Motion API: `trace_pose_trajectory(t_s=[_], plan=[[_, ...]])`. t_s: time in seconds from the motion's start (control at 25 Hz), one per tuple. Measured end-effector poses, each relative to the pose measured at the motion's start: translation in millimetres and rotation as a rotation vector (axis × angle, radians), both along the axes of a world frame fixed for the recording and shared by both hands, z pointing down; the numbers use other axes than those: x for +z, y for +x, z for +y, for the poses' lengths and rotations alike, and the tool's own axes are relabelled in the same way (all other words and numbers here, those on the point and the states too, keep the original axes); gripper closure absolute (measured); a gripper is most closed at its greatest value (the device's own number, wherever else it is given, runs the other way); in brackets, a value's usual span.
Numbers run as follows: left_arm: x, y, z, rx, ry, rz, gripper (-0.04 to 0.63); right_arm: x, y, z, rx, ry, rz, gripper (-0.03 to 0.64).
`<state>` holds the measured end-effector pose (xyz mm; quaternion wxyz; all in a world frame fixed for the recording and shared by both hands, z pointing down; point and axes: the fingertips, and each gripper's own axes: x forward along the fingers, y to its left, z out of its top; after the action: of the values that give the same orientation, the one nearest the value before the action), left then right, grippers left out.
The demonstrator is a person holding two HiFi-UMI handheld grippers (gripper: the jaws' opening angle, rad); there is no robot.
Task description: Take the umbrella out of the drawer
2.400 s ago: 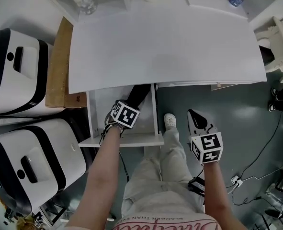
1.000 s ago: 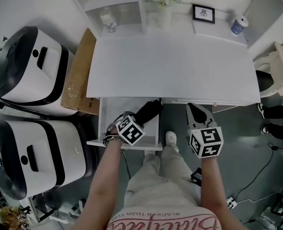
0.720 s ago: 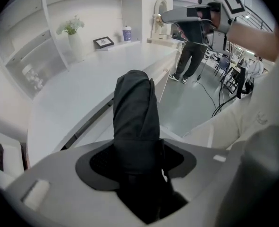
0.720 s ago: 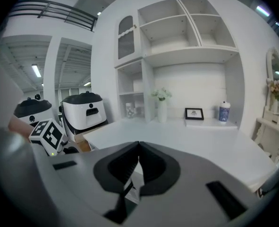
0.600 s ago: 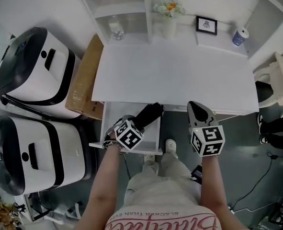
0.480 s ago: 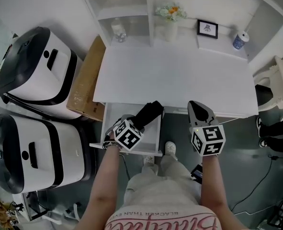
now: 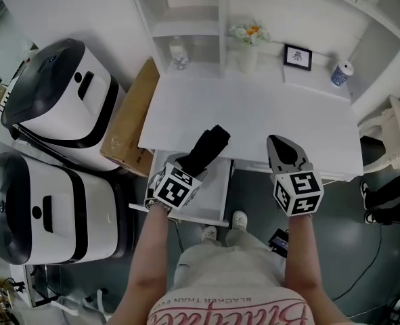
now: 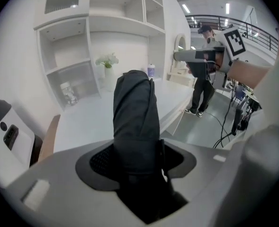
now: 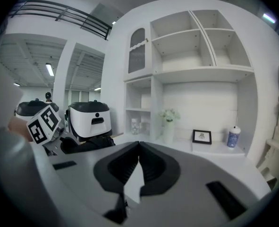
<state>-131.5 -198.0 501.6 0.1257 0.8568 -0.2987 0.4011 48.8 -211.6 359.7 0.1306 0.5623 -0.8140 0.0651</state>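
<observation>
A black folded umbrella (image 7: pixel 207 147) (image 8: pixel 132 115) sticks up and forward out of my left gripper (image 7: pixel 188 166) (image 8: pixel 135 161), which is shut on its lower part. It hangs above the open white drawer (image 7: pixel 212 202), with its far end over the front edge of the white desk (image 7: pixel 254 110). My right gripper (image 7: pixel 281 145) (image 9: pixel 138 148) is shut and holds nothing, to the right of the drawer at about desk height. The left gripper view shows the right gripper (image 8: pixel 192 56) off to the right; the right gripper view shows the umbrella (image 9: pixel 85 144) at lower left.
Two white-and-black machines (image 7: pixel 54 100) (image 7: pixel 40 208) and a cardboard box (image 7: pixel 128 117) stand left of the desk. The shelf behind holds a flower vase (image 7: pixel 248 49), a picture frame (image 7: pixel 298 57), a blue cup (image 7: pixel 339 74) and a glass jar (image 7: pixel 178 51). A person (image 8: pixel 203 77) stands far off.
Both grippers have risen. The umbrella has come up out of the drawer with the left gripper, and its far end now reaches over the desk's front edge.
</observation>
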Motion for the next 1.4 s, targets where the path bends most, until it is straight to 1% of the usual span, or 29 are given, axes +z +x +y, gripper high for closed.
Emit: trace_pose_trajectory(t_s=[0.28,0.4,0.52,0.76,1.0,1.2,1.4], plan=[[-56.6,-4.4,-30.8,-0.119,0.119,0.125,0.341,-33.2,-8.2,-14.9,-0.036,0.062,-0.062,0.607],[-78.2,-9.6,-43.4,-0.189,0.184,0.164,0.342,-47.3,-11.2,-20.3,-0.065,0.086,-0.077,0.607],[-100.6,-15.5,-52.4,-0.235,0.253,0.199,0.342,-59.8,-13.3,-23.0,-0.082,0.108,-0.075,0.607],[-146.0,-21.7,-60.2,-0.267,0.383,0.280,0.342,-81.4,-13.6,-24.4,-0.079,0.176,-0.079,0.607],[-188.0,-27.7,-63.9,-0.290,0.534,0.353,0.341,-103.0,-15.2,-22.5,-0.079,0.241,-0.070,0.608],[-217.6,-36.1,-62.9,-0.311,0.639,0.413,0.341,-120.4,-16.0,-18.7,-0.078,0.286,-0.052,0.607],[-247.0,-44.5,-56.2,-0.330,0.743,0.495,0.341,-138.0,-17.6,-13.1,-0.086,0.335,-0.023,0.608]])
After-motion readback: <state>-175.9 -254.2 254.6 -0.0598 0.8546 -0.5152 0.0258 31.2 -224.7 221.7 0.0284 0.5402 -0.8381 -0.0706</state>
